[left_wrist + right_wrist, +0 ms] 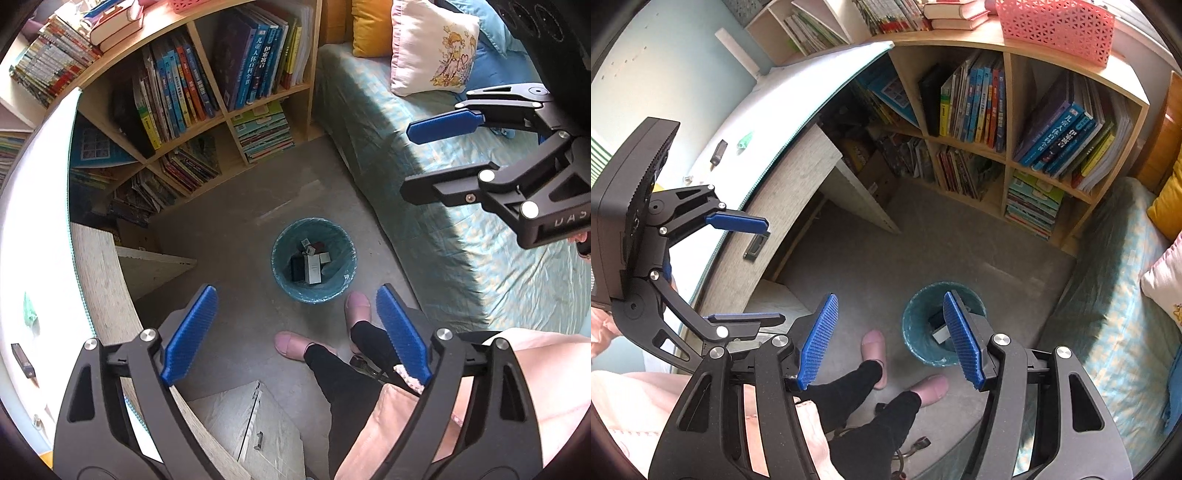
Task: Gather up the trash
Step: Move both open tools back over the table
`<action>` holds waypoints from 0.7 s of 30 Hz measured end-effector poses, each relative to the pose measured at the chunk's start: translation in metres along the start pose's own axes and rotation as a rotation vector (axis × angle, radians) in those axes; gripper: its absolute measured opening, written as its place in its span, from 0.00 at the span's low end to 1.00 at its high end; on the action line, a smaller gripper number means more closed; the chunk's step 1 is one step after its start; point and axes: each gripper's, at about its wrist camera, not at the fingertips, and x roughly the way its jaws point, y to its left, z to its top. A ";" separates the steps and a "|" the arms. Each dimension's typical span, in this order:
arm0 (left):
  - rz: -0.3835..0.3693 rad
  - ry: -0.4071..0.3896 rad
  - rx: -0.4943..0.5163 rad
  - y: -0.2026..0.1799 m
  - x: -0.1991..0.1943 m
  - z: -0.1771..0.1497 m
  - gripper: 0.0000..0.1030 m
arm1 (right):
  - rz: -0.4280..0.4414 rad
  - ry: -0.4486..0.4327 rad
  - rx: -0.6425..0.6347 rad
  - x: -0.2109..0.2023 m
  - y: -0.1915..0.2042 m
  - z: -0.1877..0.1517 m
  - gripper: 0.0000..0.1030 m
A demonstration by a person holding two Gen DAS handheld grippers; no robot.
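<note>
Teal-lined bin (314, 260) sits on the floor straight ahead at twelve o'clock of the left gripper (295, 332), boxes already inside; remaining trash — a dark bar (718, 151) and green scrap (745, 140) — lies on the bench at ten o'clock, nearer the left; right gripper (890, 339) and left both gape, jaws empty.

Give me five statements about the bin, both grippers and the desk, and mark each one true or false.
1. The bin stands on the floor with small boxes inside. True.
2. The left gripper holds a box. False: it is open and holds nothing.
3. The right gripper is open. True.
4. The bin lies tipped on the bed. False: it stands upright on the floor beside the bed.
5. A small dark item lies on the white desk. True.
</note>
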 end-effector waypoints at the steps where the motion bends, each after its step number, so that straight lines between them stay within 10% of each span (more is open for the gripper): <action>1: -0.003 -0.001 -0.003 0.001 -0.001 -0.001 0.84 | 0.001 -0.001 -0.001 0.000 0.001 0.001 0.60; 21: 0.050 -0.036 -0.064 0.013 -0.019 -0.015 0.85 | 0.018 -0.011 -0.063 -0.002 0.010 0.012 0.60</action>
